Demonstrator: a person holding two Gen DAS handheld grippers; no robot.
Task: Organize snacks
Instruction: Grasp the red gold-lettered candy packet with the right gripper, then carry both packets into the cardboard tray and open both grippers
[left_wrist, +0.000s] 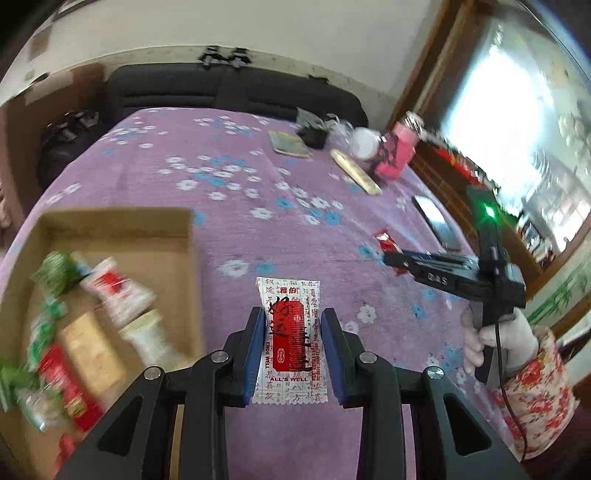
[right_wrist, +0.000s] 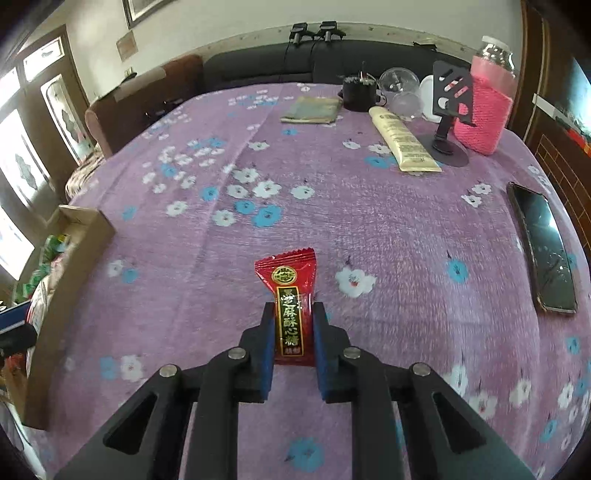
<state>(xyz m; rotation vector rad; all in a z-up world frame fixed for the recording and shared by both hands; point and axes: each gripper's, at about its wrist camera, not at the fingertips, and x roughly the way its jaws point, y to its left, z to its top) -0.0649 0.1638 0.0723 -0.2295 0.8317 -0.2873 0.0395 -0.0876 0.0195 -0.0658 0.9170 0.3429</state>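
1. A purple flowered cloth (right_wrist: 332, 221) covers the tabletop.
2. Behind its far edge stands a dark sofa (right_wrist: 258, 66) against a pale wall (right_wrist: 221, 22).
3. Left of the sofa, daylight enters through wood-framed glazed doors (right_wrist: 48, 96).
4. A framed picture (right_wrist: 144, 9) hangs above the sofa's left end.

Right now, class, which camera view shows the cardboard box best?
The left wrist view: the cardboard box shows its open inside and blurred snacks. The right wrist view shows only its outer wall edge-on at the left.
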